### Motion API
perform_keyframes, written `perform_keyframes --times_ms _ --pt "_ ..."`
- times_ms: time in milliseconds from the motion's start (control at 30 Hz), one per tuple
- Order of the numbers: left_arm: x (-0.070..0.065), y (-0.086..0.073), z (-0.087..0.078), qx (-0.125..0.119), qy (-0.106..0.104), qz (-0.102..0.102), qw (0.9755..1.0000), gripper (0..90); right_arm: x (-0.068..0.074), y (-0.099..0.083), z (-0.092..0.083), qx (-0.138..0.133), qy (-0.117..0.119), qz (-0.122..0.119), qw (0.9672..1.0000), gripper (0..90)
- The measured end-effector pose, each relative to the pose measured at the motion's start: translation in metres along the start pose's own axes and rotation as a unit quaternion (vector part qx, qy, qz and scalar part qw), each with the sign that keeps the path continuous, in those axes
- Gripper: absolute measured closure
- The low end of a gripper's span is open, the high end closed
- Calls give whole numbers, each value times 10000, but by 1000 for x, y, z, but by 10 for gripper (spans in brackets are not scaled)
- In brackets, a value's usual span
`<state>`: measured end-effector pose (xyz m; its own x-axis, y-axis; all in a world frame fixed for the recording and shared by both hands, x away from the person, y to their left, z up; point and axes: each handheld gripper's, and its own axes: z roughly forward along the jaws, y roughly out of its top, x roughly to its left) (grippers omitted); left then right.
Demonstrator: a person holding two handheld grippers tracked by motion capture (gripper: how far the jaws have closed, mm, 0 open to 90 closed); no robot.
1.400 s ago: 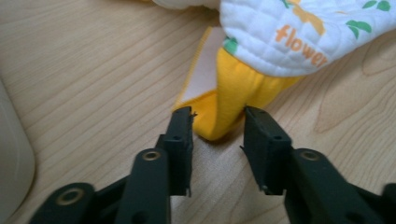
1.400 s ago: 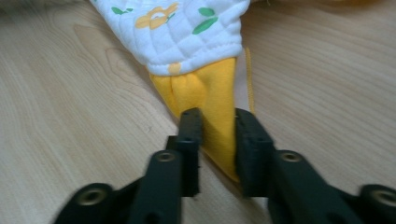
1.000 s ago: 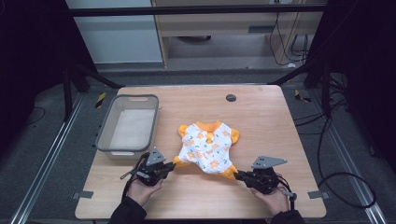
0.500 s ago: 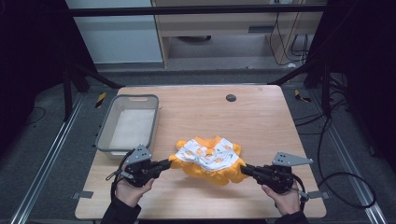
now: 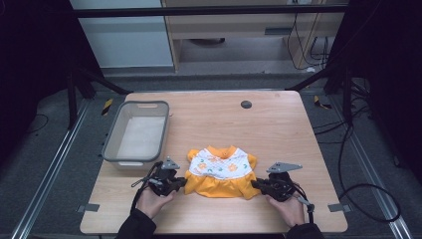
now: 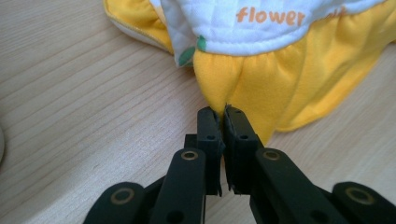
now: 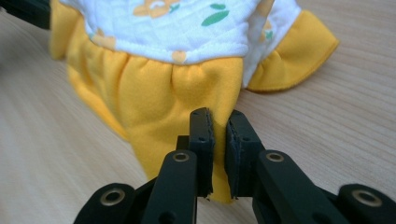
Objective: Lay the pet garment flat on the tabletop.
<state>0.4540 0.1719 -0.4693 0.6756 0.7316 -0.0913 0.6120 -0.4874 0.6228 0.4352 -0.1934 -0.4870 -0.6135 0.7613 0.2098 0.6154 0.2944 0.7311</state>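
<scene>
The small dress (image 5: 221, 173) lies flat on the table (image 5: 278, 129). Left tongs (image 6: 222, 122) pinch its hem; right tongs (image 7: 220, 125) have just been opening, cloth between them — release both corners gently, keeping it smooth.

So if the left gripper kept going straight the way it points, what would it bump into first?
The left gripper already pinches the yellow skirt of the little dress. Going on, it would likely just push into more of that skirt, then the white top behind it.

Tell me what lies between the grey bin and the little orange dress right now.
Bare wooden table only; in the high view a strip of wood separates the grey bin from the orange dress.
</scene>
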Motion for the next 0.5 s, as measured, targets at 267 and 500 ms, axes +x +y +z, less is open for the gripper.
perform_keyframes --times_ms 267,500 --pt "-2 0 15 279 437 303 9982 863 -1 -2 10 128 -504 -339 9981 841" --pt "-7 -6 6 329 284 358 9984 867 5 -5 3 318 -312 -384 9983 859"
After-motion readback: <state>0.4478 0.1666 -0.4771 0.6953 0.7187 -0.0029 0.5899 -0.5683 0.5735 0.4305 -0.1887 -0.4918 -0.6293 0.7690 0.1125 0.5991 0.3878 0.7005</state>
